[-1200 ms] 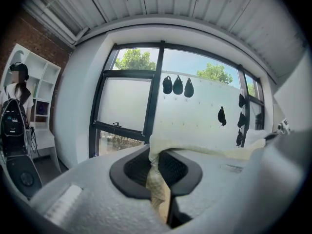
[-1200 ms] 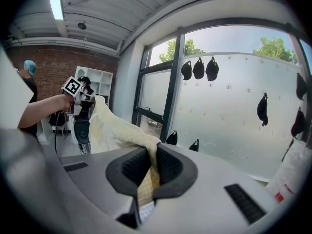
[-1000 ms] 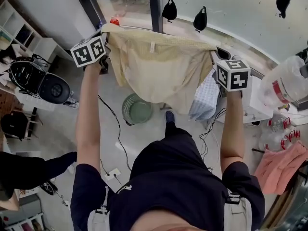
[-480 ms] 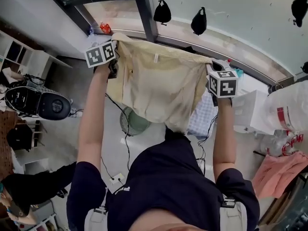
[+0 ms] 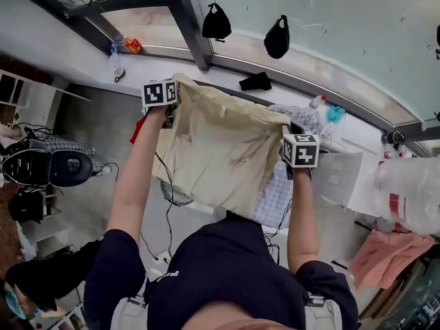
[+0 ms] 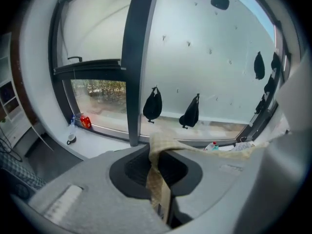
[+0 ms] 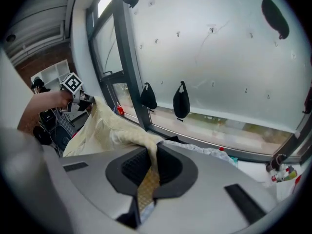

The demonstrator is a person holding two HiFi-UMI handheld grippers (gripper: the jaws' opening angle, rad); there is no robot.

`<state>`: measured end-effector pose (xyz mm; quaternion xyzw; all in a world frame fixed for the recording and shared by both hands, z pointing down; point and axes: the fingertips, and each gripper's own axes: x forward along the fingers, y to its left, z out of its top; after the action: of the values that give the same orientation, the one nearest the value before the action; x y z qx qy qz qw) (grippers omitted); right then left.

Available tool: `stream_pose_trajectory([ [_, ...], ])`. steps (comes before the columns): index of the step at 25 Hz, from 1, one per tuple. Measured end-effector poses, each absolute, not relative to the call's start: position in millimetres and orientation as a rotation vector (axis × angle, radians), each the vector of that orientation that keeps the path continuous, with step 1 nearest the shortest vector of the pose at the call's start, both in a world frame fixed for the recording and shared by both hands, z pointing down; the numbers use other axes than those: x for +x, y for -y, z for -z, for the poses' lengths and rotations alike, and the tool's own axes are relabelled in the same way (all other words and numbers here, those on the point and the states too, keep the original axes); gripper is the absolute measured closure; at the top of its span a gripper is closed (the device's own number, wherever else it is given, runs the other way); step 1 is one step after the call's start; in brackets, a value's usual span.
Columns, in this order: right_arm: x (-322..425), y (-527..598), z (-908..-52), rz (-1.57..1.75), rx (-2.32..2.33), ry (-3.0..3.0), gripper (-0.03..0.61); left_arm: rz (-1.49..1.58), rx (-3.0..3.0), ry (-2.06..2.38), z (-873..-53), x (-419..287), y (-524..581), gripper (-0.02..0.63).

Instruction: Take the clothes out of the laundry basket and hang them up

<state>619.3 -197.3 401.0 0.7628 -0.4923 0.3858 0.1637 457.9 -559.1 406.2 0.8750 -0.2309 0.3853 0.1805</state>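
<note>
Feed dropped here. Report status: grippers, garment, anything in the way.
Left gripper, right gripper shut on cream garment top corners. Garment spread wide, raised before window. Checked cloth hangs behind its right side.

Daylight is pouring through a frosted window (image 5: 330, 12).
A dark post (image 5: 180, 16) is splitting it; black pouches (image 5: 216, 23) are hanging before it.

A: Head view?
B: Overhead, facing steeply down past both raised arms (image 5: 134, 177); the widest and furthest back.
A: Gripper views?
B: Each sits close behind its own jaws and faces the window post (image 6: 136, 57); the right gripper view is angled leftward and takes in the left gripper (image 7: 87, 100).
A: Shared ground?
B: All three: window post, two black pouches (image 5: 216, 23), cream garment (image 5: 220, 150)
</note>
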Motion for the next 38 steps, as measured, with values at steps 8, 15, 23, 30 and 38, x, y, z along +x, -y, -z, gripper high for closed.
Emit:
stream_pose_trajectory([
  [8,627,201,-446,-1.192,2.187,1.357,0.532,-1.305,2.396,0.629,-484,475,568,0.574],
  [15,608,193,-472,-1.326,1.991,1.474,0.246,-1.384,2.33,0.552,-514,449,550,0.35],
  [23,595,185,-448,-1.288,2.041,1.488,0.244,-1.308,2.308,0.566,-509,414,532,0.347],
  [30,556,173,-415,-1.223,2.076,1.523,0.244,-1.169,2.408,0.476,-452,379,482,0.345],
  [38,486,129,-359,-1.118,2.189,1.496,0.245,-0.97,2.558,0.411,-380,306,416,0.345],
])
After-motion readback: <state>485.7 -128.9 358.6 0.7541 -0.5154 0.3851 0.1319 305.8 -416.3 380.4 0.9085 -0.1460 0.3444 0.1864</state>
